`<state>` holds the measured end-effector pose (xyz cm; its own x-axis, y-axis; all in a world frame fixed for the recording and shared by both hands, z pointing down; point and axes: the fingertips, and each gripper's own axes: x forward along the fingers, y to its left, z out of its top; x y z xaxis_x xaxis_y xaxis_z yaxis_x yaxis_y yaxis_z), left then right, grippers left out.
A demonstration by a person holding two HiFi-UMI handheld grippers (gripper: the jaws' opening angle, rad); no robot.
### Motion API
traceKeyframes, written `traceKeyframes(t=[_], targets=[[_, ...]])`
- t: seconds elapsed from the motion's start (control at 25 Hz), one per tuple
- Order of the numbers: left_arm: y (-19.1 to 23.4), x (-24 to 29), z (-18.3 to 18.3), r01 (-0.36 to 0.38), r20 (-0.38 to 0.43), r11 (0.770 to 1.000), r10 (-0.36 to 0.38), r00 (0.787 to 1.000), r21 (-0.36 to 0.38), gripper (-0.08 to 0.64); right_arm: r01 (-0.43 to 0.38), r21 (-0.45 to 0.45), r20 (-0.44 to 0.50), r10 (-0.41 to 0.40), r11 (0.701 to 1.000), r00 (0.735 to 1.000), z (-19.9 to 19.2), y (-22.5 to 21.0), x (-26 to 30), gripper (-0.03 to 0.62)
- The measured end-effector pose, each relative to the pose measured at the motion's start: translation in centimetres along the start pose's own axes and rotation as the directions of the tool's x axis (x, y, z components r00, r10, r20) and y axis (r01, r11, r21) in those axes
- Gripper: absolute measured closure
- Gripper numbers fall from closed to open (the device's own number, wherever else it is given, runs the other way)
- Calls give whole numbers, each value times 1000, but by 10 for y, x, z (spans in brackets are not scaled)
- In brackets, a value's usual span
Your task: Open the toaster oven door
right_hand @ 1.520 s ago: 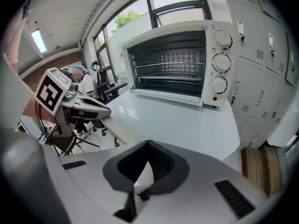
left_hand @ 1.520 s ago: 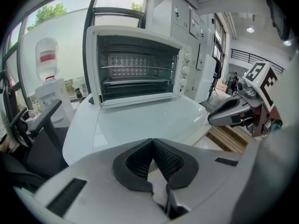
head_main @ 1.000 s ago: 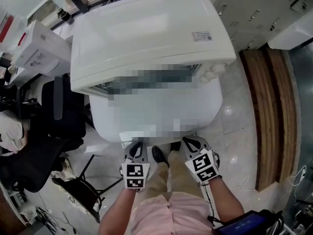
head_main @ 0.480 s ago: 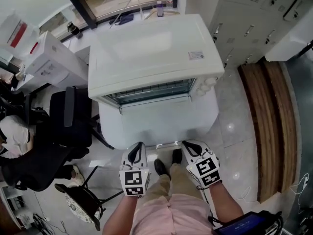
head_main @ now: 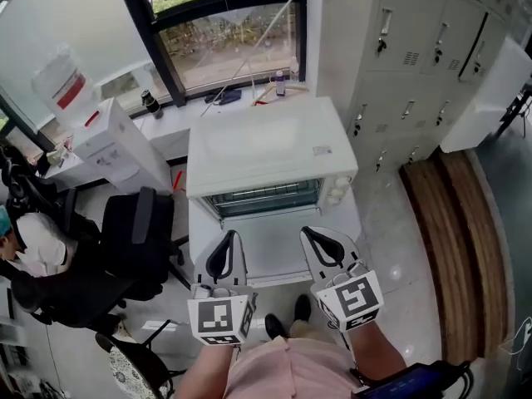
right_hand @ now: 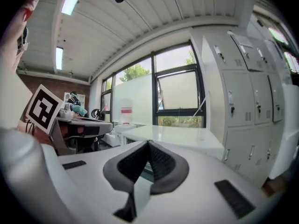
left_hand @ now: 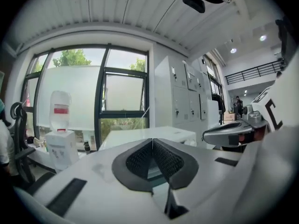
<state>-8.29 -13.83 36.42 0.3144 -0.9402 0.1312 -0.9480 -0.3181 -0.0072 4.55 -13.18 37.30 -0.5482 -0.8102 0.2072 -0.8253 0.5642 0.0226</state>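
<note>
Status on the left hand-held gripper: clenched tight, tips meeting, nothing caught between. Same deal for the right hand-held gripper, squeezed closed and empty. Both side by side over the near part of the toaster oven door, already dropped flat toward the person. Just behind, the white toaster oven with its wire rack showing. Off to the left, a black office chair and a water dispenser; grey lockers on the right.

An office — metal lockers, swivel chair, water dispenser.
</note>
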Motion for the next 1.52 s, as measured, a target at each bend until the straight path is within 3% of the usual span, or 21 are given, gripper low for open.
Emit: traceKeyframes(t=[0.16, 0.36, 1.0, 1.32, 1.52], targets=[[-4, -5, 35, -25, 92, 999, 21, 996, 39, 546, 44, -66, 97, -37, 997, 995, 39, 1, -7, 592], [-10, -13, 48, -23, 133, 999, 16, 991, 48, 546, 77, -96, 151, -62, 992, 987, 53, 2, -16, 592], [-15, -16, 47, -14, 132, 998, 5, 991, 68, 546, 70, -105, 191, -49, 992, 980, 64, 6, -16, 592], [-11, -13, 43, -22, 122, 999, 18, 992, 32, 546, 79, -134, 192, -52, 988, 980, 63, 9, -10, 592], [-8, -11, 38, -14, 113, 998, 6, 994, 66, 546, 82, -127, 194, -56, 988, 979, 63, 8, -8, 592]])
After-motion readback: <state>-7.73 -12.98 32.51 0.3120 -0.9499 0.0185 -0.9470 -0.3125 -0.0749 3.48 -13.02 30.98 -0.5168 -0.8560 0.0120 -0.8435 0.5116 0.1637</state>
